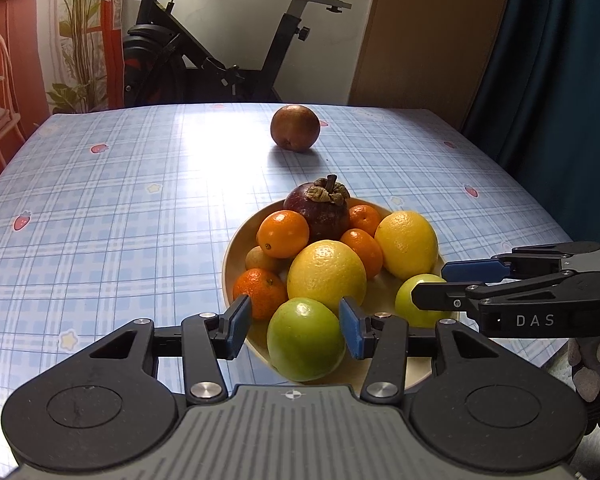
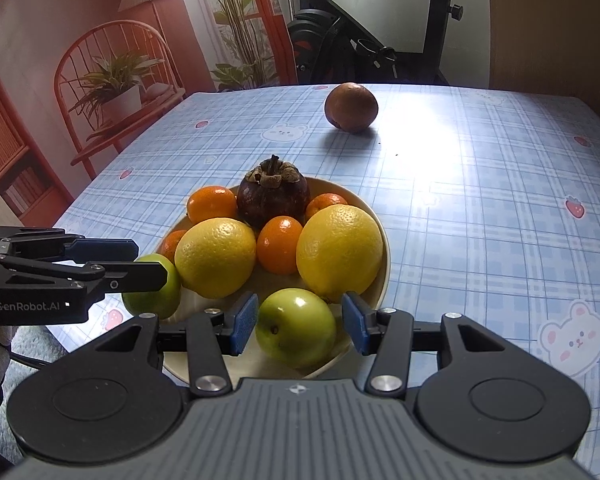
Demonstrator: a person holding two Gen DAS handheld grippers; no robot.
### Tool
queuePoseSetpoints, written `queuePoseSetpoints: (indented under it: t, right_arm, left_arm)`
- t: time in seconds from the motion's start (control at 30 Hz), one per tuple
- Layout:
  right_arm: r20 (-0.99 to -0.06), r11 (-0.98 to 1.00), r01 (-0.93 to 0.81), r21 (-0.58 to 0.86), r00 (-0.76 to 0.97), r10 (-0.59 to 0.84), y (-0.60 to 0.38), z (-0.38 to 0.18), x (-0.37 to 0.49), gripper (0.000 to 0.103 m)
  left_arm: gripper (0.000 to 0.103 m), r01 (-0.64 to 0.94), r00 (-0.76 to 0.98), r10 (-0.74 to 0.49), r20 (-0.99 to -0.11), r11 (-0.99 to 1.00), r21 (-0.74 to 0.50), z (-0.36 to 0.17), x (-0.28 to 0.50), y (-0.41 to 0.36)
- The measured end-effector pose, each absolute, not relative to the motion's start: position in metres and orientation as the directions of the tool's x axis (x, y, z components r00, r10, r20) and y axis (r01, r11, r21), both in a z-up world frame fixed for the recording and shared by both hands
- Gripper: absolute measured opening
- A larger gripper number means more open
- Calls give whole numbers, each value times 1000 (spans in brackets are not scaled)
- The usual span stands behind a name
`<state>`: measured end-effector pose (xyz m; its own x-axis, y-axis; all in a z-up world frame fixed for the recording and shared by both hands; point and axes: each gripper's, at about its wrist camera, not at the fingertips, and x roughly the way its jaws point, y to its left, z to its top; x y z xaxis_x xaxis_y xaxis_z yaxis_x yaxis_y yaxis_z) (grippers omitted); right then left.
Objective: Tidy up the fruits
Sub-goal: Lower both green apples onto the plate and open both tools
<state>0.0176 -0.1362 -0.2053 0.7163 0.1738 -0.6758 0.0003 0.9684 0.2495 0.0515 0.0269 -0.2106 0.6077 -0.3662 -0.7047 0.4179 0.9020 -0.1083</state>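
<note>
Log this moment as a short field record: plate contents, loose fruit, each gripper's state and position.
plate: beige plate on the checked tablecloth
contents: mangosteen at the back, two lemons, small oranges, two green apples
loose fruit: brown round fruit alone, far side of the table
left gripper: open, pads either side of a green apple, not closed on it
right gripper: open, straddling the other green apple, not gripping
</note>
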Motion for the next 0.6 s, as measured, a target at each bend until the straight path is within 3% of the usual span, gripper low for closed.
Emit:
queuePoseSetpoints:
  t: [0.6]
  right_arm:
    - [-616, 974, 59, 218, 783, 91, -167, -183, 25, 50]
  left_arm:
    - [50, 357, 695, -356, -624, 925, -130, -184, 71, 40]
